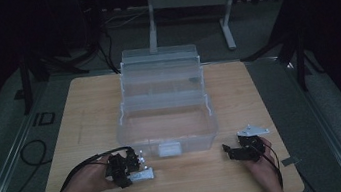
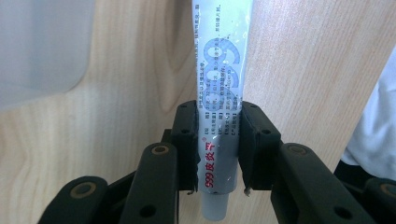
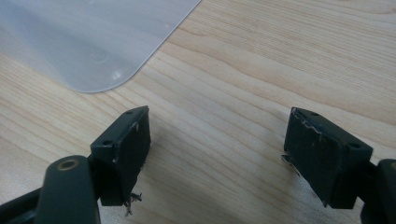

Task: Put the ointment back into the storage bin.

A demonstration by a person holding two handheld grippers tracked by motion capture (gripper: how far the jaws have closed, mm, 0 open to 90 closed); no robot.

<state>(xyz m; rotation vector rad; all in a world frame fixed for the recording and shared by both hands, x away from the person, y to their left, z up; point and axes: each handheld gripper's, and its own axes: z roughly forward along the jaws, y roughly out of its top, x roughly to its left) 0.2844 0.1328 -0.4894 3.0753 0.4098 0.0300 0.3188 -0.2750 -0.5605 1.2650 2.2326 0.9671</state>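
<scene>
Lying between the two black jaws of the left gripper [image 2: 217, 149], a silver ointment tube [image 2: 219, 93] is pinched near its cap end. In the left gripper view its long axis runs from 6 to 12 o'clock, with the white cap at 6 o'clock and the flat end cut off by the top edge. It has red characters and a large blue "999"; the small print is too fine to read. In the high view the tube [image 1: 141, 174] is at 7 o'clock from the clear plastic box [image 1: 164, 102], low over the pale wooden table [image 1: 85, 113], and the dim light hides its details. The right gripper [image 3: 217, 154] is spread wide with nothing between its jaws, at 5 o'clock from the box. The box is translucent with rounded corners.
</scene>
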